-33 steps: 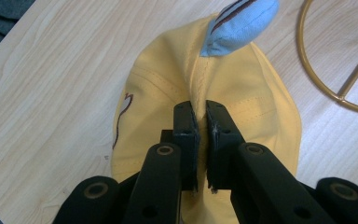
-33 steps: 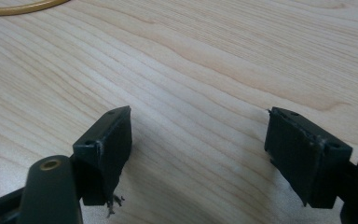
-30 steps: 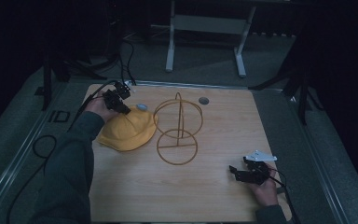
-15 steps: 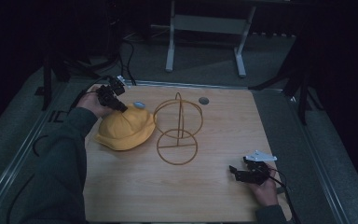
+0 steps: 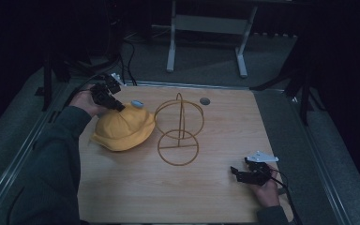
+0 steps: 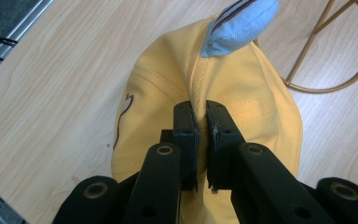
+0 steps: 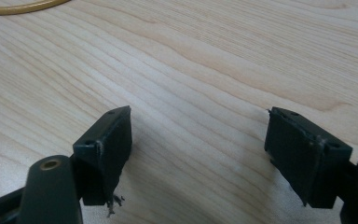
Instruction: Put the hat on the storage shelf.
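Since the earlier frames the left gripper (image 5: 115, 104) has risen a little near the far left corner of the table (image 5: 215, 206), drawing the crown of the hat (image 5: 124, 131) up with it, while the right gripper (image 5: 240, 172) has kept its place near the front right corner. In the left gripper view the left jaws are pressed together on a thin fold of yellow cloth at the hat's crown seam (image 6: 198, 93); in the right gripper view the right jaws stand spread, holding nothing, just above bare wood.

Judging from this, the grip is slim: only a pinch of soft fabric, so a quick lift or swing could let the fold slide out and drop the hat. The stand (image 5: 178, 136) sits just beside the hat toward the table's middle, and it looks light and wiry; a trailing brim could catch a hoop and tip or drag it. The brim appears to rest on the table at present, so friction may tug against the pinch.

The hat is yellow, soft, domed, with stitched seams, a dark embroidered mark on one side, and a pale blue ear (image 6: 240, 21) with dark stripes poking up near the crown
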Tool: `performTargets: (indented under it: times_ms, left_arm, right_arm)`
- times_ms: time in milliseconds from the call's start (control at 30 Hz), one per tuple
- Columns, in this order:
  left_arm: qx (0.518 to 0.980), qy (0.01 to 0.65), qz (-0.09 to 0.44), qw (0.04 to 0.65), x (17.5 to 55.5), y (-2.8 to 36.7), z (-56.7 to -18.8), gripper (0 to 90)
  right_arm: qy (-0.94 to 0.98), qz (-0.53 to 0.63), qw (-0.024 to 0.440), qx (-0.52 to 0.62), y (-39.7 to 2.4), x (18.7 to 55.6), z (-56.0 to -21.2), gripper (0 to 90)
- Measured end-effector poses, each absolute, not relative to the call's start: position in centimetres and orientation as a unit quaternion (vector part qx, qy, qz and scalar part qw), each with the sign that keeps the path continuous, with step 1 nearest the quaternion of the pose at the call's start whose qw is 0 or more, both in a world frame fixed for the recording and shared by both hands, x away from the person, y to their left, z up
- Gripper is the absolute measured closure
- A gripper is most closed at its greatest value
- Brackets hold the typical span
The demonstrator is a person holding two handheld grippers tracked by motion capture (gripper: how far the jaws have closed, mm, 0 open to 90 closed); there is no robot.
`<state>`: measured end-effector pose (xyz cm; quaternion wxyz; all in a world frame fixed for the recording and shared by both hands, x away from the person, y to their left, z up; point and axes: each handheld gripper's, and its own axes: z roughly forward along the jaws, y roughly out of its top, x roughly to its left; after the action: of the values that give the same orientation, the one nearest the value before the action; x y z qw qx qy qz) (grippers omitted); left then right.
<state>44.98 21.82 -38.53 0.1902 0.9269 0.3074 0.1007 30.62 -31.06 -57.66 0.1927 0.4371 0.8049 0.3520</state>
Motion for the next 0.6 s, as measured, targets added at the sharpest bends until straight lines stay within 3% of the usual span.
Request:
performTargets:
  times_ms: [600]
  left_arm:
    - [0.925,0.301,0.109,0.207,44.7,22.2,-36.3,84.1]
  right_arm:
    - [0.806,0.353,0.194,0.435,-31.1,30.6,-57.7,22.8]
